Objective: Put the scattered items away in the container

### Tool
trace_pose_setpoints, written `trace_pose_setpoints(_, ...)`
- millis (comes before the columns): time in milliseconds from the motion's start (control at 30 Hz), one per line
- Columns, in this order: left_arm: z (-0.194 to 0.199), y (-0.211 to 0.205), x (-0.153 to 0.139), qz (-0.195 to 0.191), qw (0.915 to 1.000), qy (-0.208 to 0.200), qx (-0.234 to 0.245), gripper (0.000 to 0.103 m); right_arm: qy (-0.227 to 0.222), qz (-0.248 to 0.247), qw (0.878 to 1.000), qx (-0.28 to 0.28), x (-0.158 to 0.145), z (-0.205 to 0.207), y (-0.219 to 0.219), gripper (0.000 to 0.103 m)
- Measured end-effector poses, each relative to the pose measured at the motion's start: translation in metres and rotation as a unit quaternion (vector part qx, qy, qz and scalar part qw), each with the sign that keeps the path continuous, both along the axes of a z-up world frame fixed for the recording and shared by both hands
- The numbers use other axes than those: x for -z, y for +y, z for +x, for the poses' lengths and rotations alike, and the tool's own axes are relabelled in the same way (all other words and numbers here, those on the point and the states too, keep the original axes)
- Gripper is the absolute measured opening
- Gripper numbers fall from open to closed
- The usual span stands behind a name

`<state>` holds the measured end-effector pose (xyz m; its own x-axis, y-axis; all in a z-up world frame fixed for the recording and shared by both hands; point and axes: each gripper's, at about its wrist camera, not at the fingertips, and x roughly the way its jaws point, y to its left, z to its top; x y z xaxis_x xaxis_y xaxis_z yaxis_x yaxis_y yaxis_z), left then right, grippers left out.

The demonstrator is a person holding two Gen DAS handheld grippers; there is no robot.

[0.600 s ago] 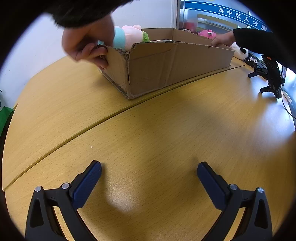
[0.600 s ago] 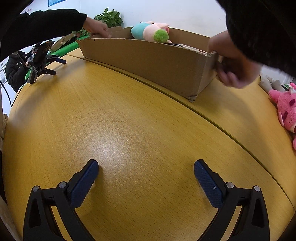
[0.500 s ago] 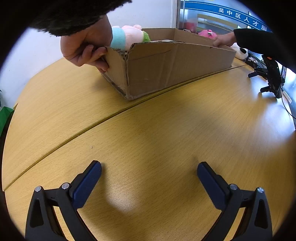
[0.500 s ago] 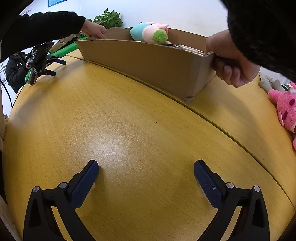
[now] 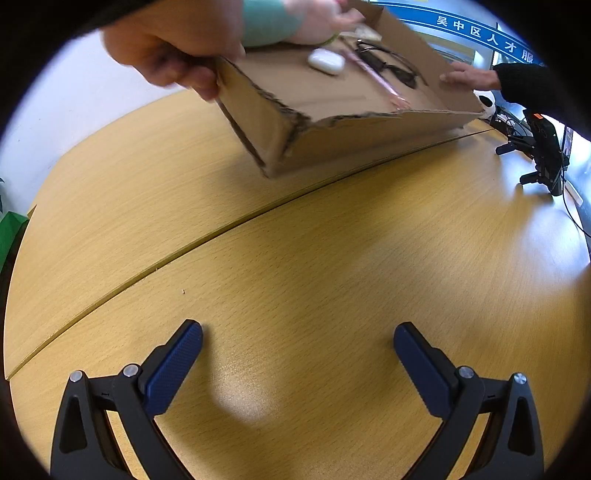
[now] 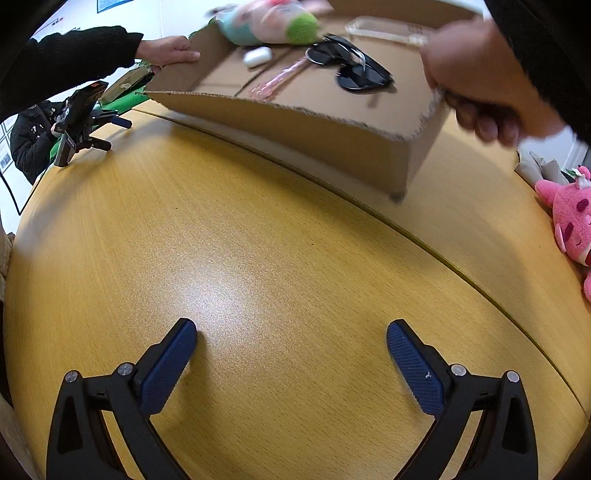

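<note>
- Now, nearest to me, my left gripper (image 5: 297, 343) has its blue pads spread as wide as they go, with nothing between them, over bare table (image 5: 332, 258).
- My right gripper (image 6: 291, 341) is the same: fully spread, holding nothing, angled down at the wood.
- Beyond them, the cardboard box (image 6: 295, 136) has changed. Half a second ago it sat flat on the far part of the table; now it is tipped up with its open side toward me, its near edge low.
- A hand (image 5: 173, 55) grips one end and a second hand (image 5: 469, 77), in a dark sleeve, steadies the other.
- Inside I can see a pastel plush toy (image 6: 266, 22), a white earbud case (image 6: 257, 56), dark sunglasses (image 6: 351, 70) and a pink stick-like item (image 6: 277, 79), blurred as if sliding.
- I judge the contents are about to be tipped out for me, so the tidying has not begun.
- The box is plain brown, shallow, with ragged torn rims.
</note>
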<state>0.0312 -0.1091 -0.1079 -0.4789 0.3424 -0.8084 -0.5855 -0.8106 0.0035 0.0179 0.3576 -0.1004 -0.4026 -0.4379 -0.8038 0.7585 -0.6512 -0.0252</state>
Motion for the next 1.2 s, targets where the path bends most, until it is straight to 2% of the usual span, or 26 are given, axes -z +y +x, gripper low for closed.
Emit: trace_pose_setpoints(1200,0.0018,-0.0015,0.0019,-0.001,1.0000,0.001,0.003,0.103,0.000,0.003,1.000,-0.001,0.0012,-0.0075,0.0030,0.103)
